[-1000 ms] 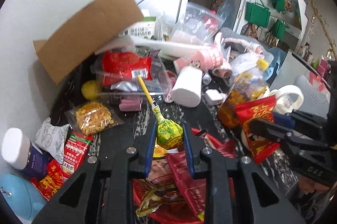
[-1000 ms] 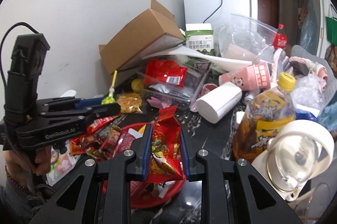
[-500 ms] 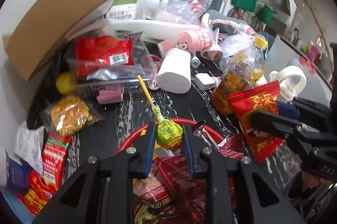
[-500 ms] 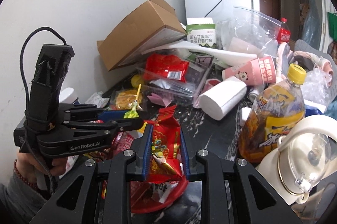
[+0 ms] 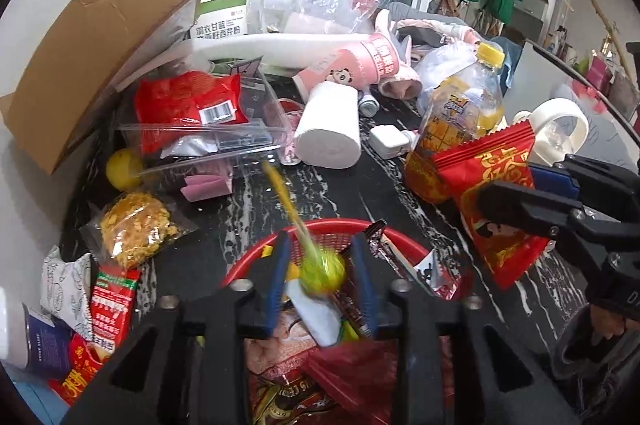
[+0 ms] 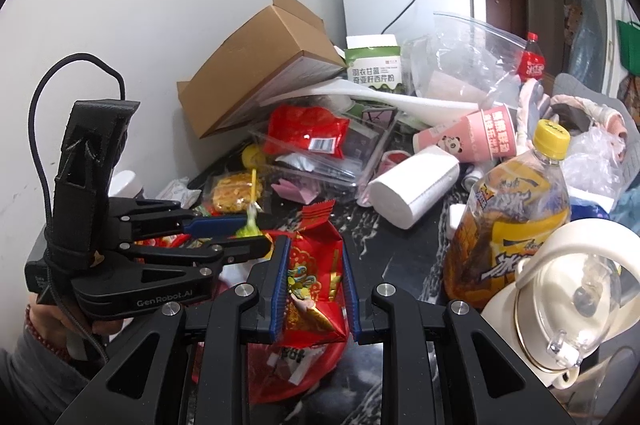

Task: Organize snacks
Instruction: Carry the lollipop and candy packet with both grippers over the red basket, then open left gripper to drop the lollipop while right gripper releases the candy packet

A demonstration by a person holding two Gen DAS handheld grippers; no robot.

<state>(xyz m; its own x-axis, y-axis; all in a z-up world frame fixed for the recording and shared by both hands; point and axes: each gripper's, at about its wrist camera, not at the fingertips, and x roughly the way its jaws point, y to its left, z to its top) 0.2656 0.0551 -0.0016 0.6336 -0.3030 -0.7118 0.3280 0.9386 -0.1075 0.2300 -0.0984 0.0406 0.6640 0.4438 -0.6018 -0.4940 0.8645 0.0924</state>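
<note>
Left wrist: left gripper (image 5: pixel 320 281) jaws have just been opening over the red basket (image 5: pixel 404 245); the green lollipop (image 5: pixel 322 271), pinched half a second ago, now sits blurred between spread pads, no contact visible.
Right wrist: right gripper (image 6: pixel 314 291) unchanged, jaws pinching the red snack packet (image 6: pixel 316 265) just right of the basket, above the bench (image 6: pixel 412 257).
</note>
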